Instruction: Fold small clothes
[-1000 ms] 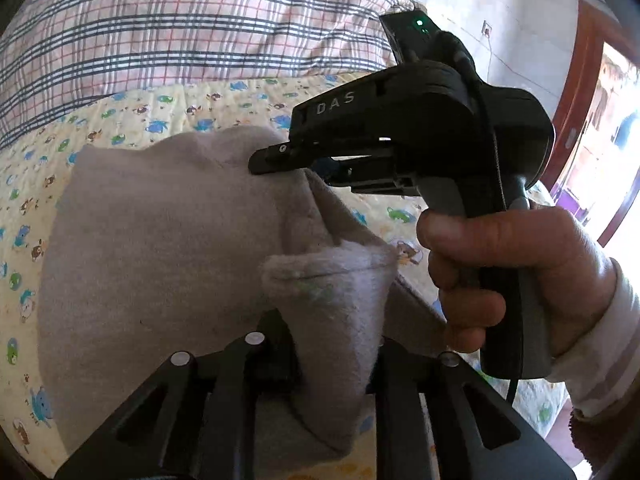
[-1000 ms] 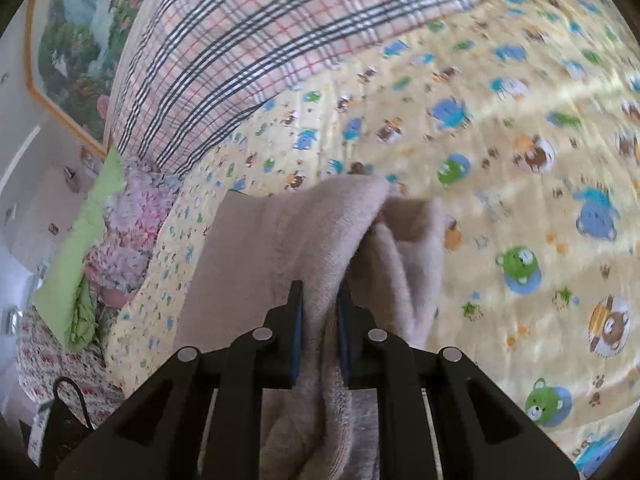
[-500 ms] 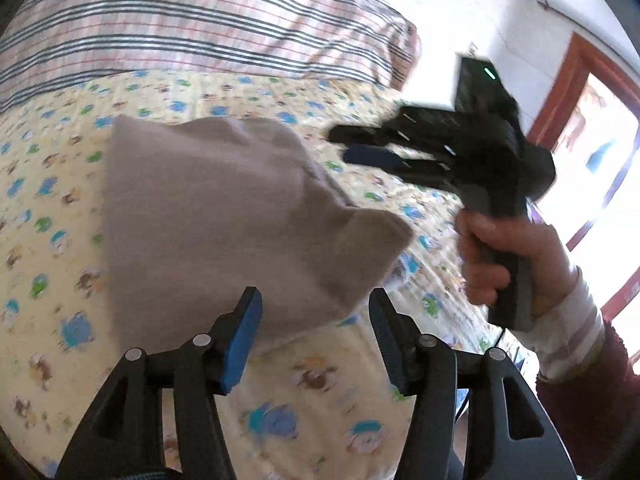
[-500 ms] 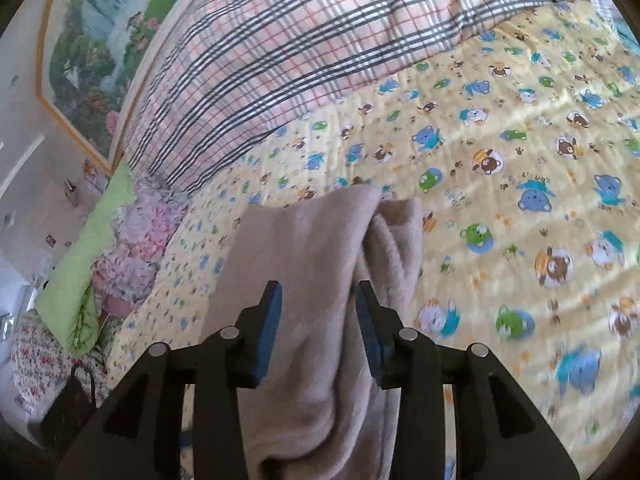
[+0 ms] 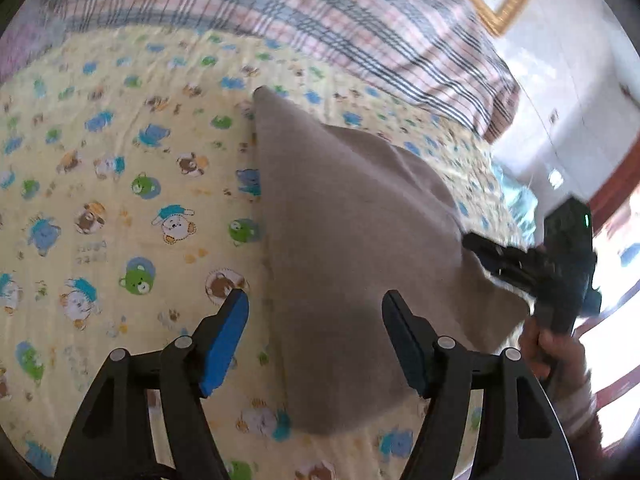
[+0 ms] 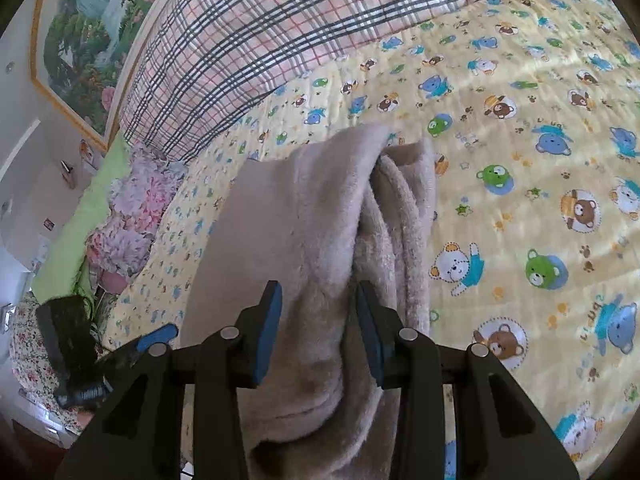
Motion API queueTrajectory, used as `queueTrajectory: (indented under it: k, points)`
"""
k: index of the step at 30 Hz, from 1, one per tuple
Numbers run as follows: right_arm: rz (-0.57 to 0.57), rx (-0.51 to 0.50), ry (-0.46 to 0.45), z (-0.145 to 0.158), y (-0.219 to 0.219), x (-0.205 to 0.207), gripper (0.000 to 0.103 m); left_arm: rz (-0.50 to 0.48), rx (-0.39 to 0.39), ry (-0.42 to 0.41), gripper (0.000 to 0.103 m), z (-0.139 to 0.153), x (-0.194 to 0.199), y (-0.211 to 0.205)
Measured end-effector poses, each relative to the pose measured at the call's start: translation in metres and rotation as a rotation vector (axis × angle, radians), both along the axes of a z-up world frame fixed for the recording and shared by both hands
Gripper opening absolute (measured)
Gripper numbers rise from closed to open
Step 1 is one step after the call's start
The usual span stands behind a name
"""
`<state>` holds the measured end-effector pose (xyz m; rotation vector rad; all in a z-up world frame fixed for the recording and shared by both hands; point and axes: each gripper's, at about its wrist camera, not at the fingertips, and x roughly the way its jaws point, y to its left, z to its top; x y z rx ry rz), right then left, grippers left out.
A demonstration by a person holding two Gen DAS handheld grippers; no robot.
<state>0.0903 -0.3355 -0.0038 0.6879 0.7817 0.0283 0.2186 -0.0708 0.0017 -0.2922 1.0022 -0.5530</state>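
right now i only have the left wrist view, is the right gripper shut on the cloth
observer: no, the right gripper is open, with a thick fold of the cloth lying between its fingers.
operator: is that side folded flat
observer: no, several plush layers bunch up there, their edges stacked side by side.
operator: anything close to the cloth over there
observer: a flowered pillow lies at the bed's edge, apart from the cloth.

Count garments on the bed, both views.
1: a beige fleece garment, folded, lying on the yellow bear-print sheet between both grippers. Others may sit out of frame.
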Motion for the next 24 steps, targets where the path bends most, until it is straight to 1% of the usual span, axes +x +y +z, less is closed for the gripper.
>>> queueTrajectory:
  k: [4,6,8,9,10,13,15,16,18,20,22,24]
  points:
    - [0.001,0.008,-0.002,-0.002,-0.002,0.005,0.04,0.022,-0.1,0.082,0.07,-0.016,0.023,0.008]
    - [0.016,0.0,-0.005,-0.001,0.001,0.006,0.039,0.029,-0.124,0.103,0.074,-0.023,0.032,0.007]
    - [0.038,-0.021,-0.005,-0.001,0.007,0.007,0.027,0.031,-0.131,0.118,0.076,-0.028,0.039,0.003]
    - [0.043,-0.035,-0.002,0.0,0.009,0.008,0.015,0.032,-0.133,0.122,0.076,-0.028,0.042,0.002]
    - [0.052,-0.038,-0.003,0.0,0.01,0.008,0.015,0.033,-0.133,0.124,0.075,-0.027,0.044,0.001]
    - [0.048,-0.047,-0.042,0.013,0.008,0.002,0.013,0.019,-0.09,0.102,0.074,-0.015,0.045,-0.008]
    - [0.035,-0.037,-0.093,0.03,0.002,-0.006,0.013,0.002,-0.061,0.078,0.075,-0.008,0.044,-0.016]
    - [0.033,-0.048,-0.11,0.037,0.0,-0.01,0.013,-0.007,-0.043,0.066,0.076,-0.005,0.042,-0.021]
    - [0.03,-0.078,-0.104,0.04,-0.002,-0.013,0.013,-0.016,-0.017,0.063,0.076,-0.005,0.042,-0.028]
    - [0.011,-0.107,-0.054,0.026,-0.006,-0.014,0.013,-0.025,-0.004,0.071,0.076,-0.009,0.043,-0.034]
    - [-0.017,-0.092,-0.015,0.007,-0.013,-0.015,0.013,-0.031,0.008,0.074,0.078,-0.013,0.044,-0.04]
    - [-0.041,-0.085,0.0,-0.008,-0.018,-0.016,0.013,-0.035,0.028,0.073,0.079,-0.018,0.046,-0.045]
